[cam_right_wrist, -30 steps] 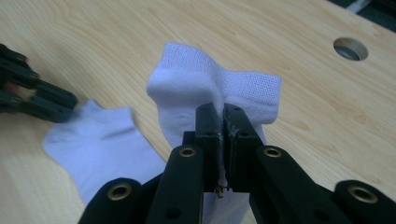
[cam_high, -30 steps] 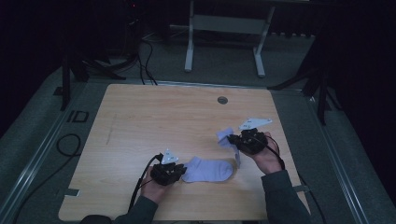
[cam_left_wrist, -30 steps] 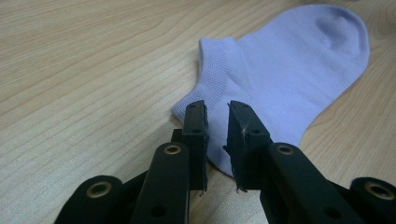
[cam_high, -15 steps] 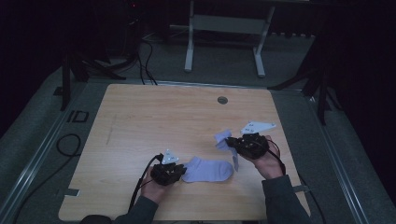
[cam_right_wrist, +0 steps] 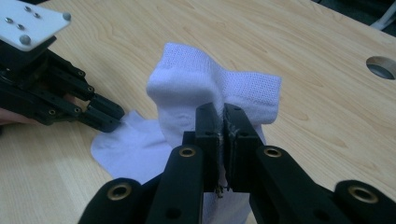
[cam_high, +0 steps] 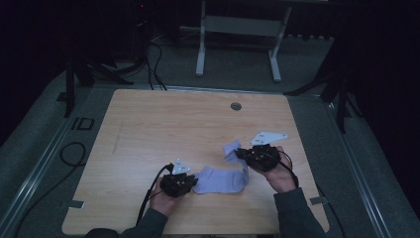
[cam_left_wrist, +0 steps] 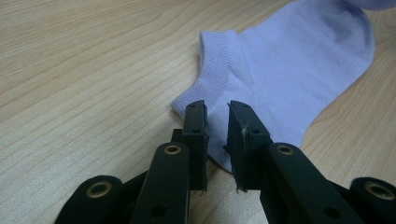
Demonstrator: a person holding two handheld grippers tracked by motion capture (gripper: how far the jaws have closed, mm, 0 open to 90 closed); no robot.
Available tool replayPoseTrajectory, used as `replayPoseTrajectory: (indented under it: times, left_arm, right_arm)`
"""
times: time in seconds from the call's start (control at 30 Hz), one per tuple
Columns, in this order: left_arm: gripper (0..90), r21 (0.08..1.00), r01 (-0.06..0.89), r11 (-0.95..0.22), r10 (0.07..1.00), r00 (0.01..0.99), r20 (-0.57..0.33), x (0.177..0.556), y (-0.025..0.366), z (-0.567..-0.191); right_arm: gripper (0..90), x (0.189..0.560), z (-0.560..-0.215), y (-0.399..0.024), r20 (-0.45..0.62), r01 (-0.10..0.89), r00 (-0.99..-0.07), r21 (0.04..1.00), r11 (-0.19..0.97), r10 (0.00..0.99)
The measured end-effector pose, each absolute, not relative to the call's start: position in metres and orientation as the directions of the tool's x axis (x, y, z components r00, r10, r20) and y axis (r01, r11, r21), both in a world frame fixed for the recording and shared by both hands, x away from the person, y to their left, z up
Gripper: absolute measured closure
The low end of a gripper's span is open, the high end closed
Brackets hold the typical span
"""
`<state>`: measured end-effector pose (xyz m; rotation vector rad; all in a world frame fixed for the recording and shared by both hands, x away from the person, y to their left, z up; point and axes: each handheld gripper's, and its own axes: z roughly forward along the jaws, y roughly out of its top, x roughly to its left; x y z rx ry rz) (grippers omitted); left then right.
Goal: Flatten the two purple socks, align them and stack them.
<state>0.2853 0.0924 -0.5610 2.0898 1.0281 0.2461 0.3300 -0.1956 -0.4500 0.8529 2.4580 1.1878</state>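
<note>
A pale lavender sock lies on the wooden table near its front edge. My left gripper rests low at the sock's cuff end, and in the left gripper view its jaws pinch the cuff's edge of the sock. My right gripper is shut on the other end of the sock and holds it above the table, folded over toward the left gripper. The part under the lifted fold is hidden.
A round cable hole sits in the table's far middle. A metal stand and cables are on the floor behind the table. Bare wood stretches to the left and far side of the sock.
The right gripper has carried the sock's lifted end a little nearer and toward the left gripper. The left gripper has stayed put.
</note>
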Motion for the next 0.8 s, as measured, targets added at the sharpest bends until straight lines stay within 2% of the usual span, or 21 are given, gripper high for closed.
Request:
replayPoseTrajectory:
  times: [0.8]
  left_arm:
    - [77.2,0.715,0.591,-0.374,0.740,0.655,-0.154,0.285,0.091,-0.562]
  right_arm:
    - [85.6,0.325,-0.489,-0.163,0.062,0.418,-0.814,0.752,0.509,0.577]
